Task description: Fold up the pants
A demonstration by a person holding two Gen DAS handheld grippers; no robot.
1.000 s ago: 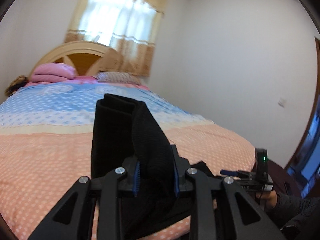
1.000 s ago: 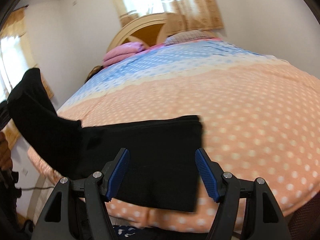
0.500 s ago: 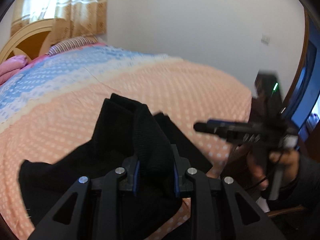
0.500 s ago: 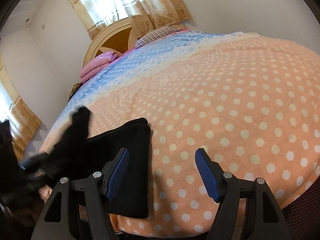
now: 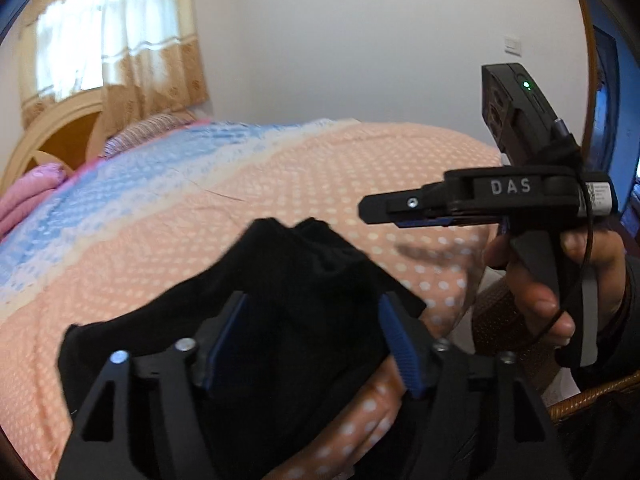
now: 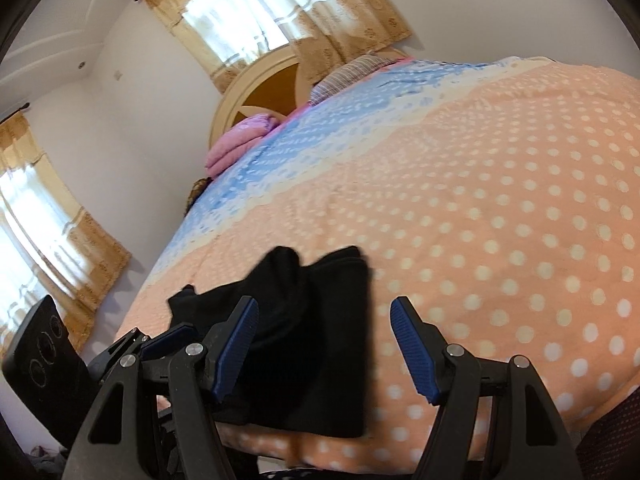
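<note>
The black pants (image 5: 280, 304) lie bunched and partly folded on the near edge of the bed; they also show in the right wrist view (image 6: 312, 340). My left gripper (image 5: 312, 340) is open, its blue pads (image 5: 400, 348) spread on either side of the raised fold of cloth. My right gripper (image 6: 324, 344) is open and empty, hovering over the right end of the pants. The right gripper's side (image 5: 460, 204) shows in the left wrist view, held in a hand above the bed's corner. The left gripper's body (image 6: 132, 360) shows at lower left of the right wrist view.
The bed (image 6: 500, 200) has a peach polka-dot cover with a blue band further back. Pink folded bedding (image 6: 236, 148) and a striped pillow (image 6: 352, 72) lie by the wooden headboard (image 6: 264, 92). A wicker chair (image 5: 520, 320) stands by the bed's corner.
My left gripper has opened and let go of the pants fold, which now rests lower on the bed. My right gripper moved closer over the pants and stays open.
</note>
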